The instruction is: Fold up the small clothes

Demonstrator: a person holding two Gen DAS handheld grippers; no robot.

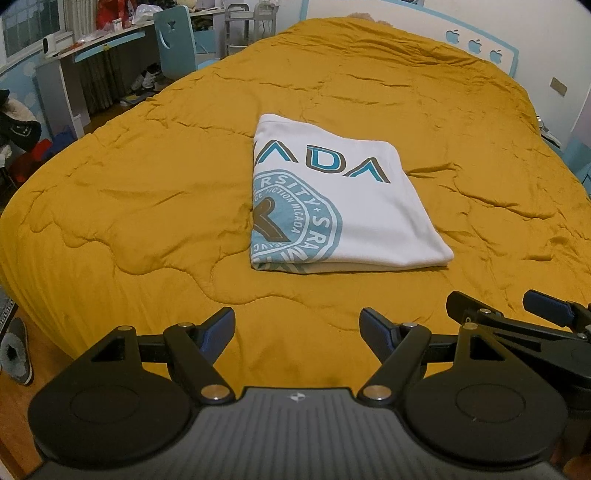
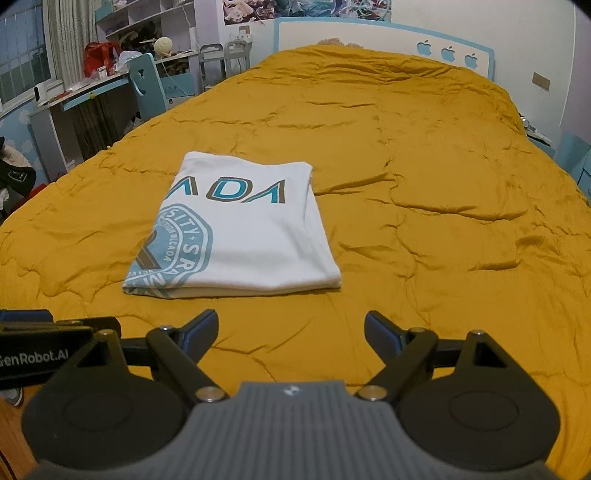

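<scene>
At the far left, a desk and a blue chair stand beside a large bed; a slipper lies on the wood floor near the bed's near left corner. A mustard quilt covers the whole bed, creased and puckered.

The left gripper hovers over the quilt's near edge, its two blue-padded fingers spread wide with nothing between them.

Beyond it, near the middle of the bed, lies a white shirt, folded into a neat flat rectangle. Its top face shows teal and brown letters and part of a round teal seal. It rests apart from both grippers.

The right gripper is held just beside the left one, also near the bed's edge, fingers wide apart and empty.

At the far right, a white headboard with blue apple shapes runs along the wall.
</scene>
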